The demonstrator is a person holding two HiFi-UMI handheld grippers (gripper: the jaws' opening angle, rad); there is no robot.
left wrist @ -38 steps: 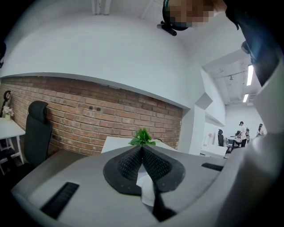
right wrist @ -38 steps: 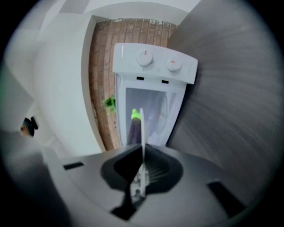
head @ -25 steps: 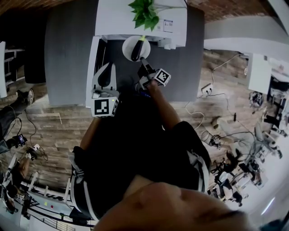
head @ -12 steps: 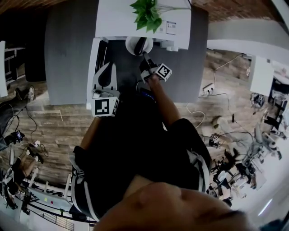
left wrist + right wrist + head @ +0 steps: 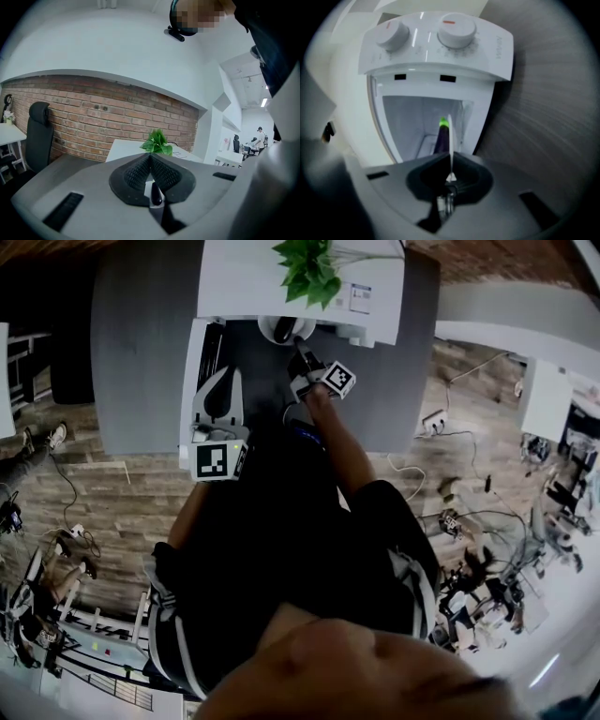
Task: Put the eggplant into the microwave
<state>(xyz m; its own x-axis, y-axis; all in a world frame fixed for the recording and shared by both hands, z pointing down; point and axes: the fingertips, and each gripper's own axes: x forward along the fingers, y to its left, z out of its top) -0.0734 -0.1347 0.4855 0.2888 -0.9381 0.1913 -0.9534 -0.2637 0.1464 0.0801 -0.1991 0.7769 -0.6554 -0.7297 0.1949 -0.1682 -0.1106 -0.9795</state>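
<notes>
The right gripper's (image 5: pixel 450 157) fingers are clamped on the rim of the plate (image 5: pixel 449 137), seen edge-on as a thin white line. The one eggplant (image 5: pixel 441 139) lies on that plate just past the fingers, green stem end pointing into the microwave (image 5: pixel 440 51). From the head view the plate sits at the mouth of the cavity (image 5: pixel 410 117), partly under the top's front edge. Eggplant and plate are nearer the cavity's right edge, with more room on the left. Two knobs (image 5: pixel 393 33) (image 5: pixel 457 30) sit above the opening.

The left gripper (image 5: pixel 150 155) is well back over the open door (image 5: pixel 194 362), its fingers together at the tips on nothing. One plant (image 5: pixel 157 142) stands on the microwave, which sits at the far edge of the grey surface (image 5: pixel 141 362).
</notes>
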